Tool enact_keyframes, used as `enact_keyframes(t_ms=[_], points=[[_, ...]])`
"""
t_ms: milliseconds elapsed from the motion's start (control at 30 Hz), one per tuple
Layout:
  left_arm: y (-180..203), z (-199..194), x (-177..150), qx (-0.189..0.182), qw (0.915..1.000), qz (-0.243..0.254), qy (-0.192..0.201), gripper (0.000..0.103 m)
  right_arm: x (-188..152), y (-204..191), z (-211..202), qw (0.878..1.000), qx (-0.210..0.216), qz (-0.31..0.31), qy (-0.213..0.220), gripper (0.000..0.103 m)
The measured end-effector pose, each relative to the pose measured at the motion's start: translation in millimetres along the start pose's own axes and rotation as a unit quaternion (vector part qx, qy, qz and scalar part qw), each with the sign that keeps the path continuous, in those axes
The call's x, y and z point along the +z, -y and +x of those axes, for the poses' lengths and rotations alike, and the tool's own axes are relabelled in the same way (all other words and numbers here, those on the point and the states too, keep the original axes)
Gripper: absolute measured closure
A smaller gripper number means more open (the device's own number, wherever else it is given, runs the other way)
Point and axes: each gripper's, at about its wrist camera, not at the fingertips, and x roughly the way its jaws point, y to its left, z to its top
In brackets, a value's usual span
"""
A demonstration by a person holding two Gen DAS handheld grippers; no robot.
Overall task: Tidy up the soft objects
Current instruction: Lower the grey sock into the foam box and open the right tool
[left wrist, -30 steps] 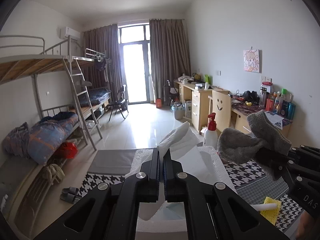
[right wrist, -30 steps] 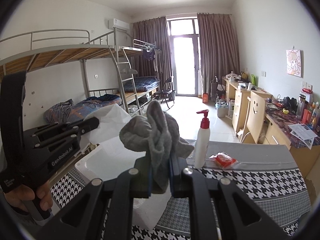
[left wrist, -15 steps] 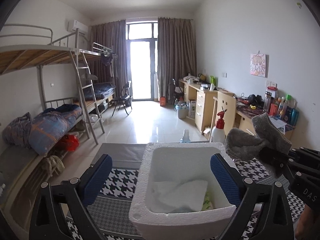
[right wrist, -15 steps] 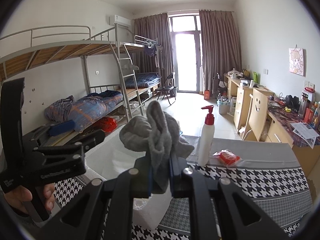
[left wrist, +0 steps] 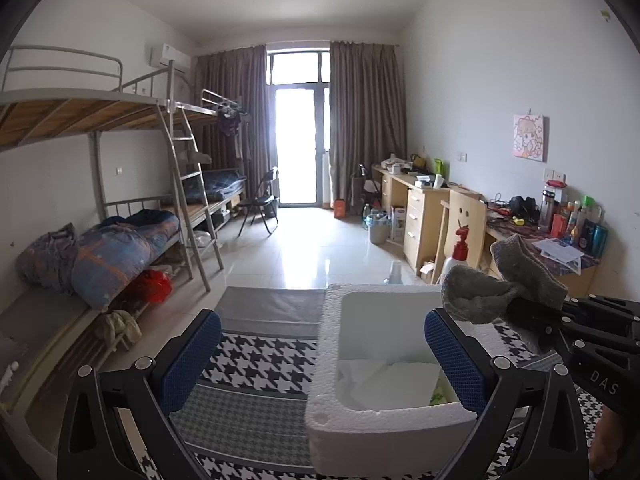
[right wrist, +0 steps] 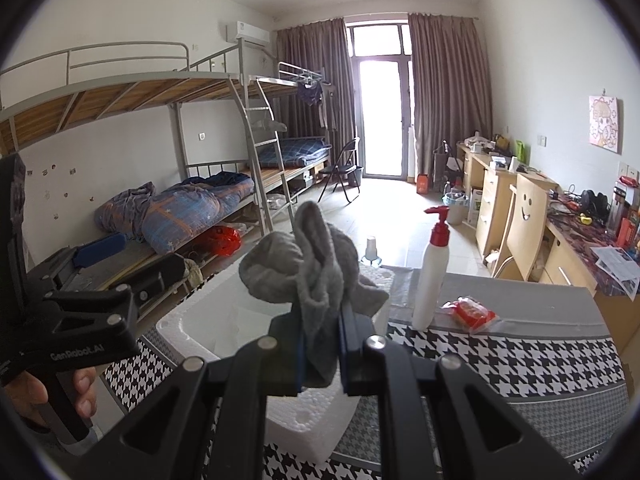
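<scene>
Since a second earlier the left gripper had let go of the white sheet it was pinching and spread its jaws wide, and that sheet now lay in the bottom of the foam box, which sat just ahead of and between the blue pads. Nothing was between those pads but air and the box's near corner. Off to its right, the right gripper was clamped tight on a bunched grey cloth, held above the box's open top, with the pump bottle and a red packet on the houndstooth tablecloth further right. That cloth looked light, limp and fuzzy, unlikely to slip; pinched low in its folds, it flopped over both sides. I judged it would simply drop and slump once released, needing no care beyond staying over the box.
</scene>
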Motion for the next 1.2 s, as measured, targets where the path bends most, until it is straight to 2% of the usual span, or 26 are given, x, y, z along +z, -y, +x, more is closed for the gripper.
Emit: enact_keyframes(t_ms=[400, 767, 867, 1000, 1033, 1200], points=[[-18, -11, -5, 0.023, 0.9996, -0.013, 0.011, 0.001, 0, -18, 20, 0.999, 0.029, -0.011, -0.024, 0.087], [-27, -18, -11, 0.018, 0.9996, -0.018, 0.015, 0.001, -4, -31, 37, 0.998, 0.032, -0.009, -0.05, 0.086], [-31, -20, -14, 0.007, 0.9996, -0.02, 0.017, 0.001, -5, -31, 41, 0.998, 0.036, -0.001, -0.058, 0.074], [-37, -20, -16, 0.005, 0.9995, -0.027, 0.018, 0.001, -7, -29, 46, 0.997, 0.036, 0.014, -0.065, 0.045], [-38, -20, -16, 0.005, 0.9994, -0.028, 0.018, 0.001, -7, -28, 46, 0.997, 0.037, 0.016, -0.064, 0.042], [-36, -18, -16, 0.002, 0.9995, -0.027, 0.016, 0.001, -6, -24, 39, 0.997, 0.036, 0.026, -0.058, 0.039]])
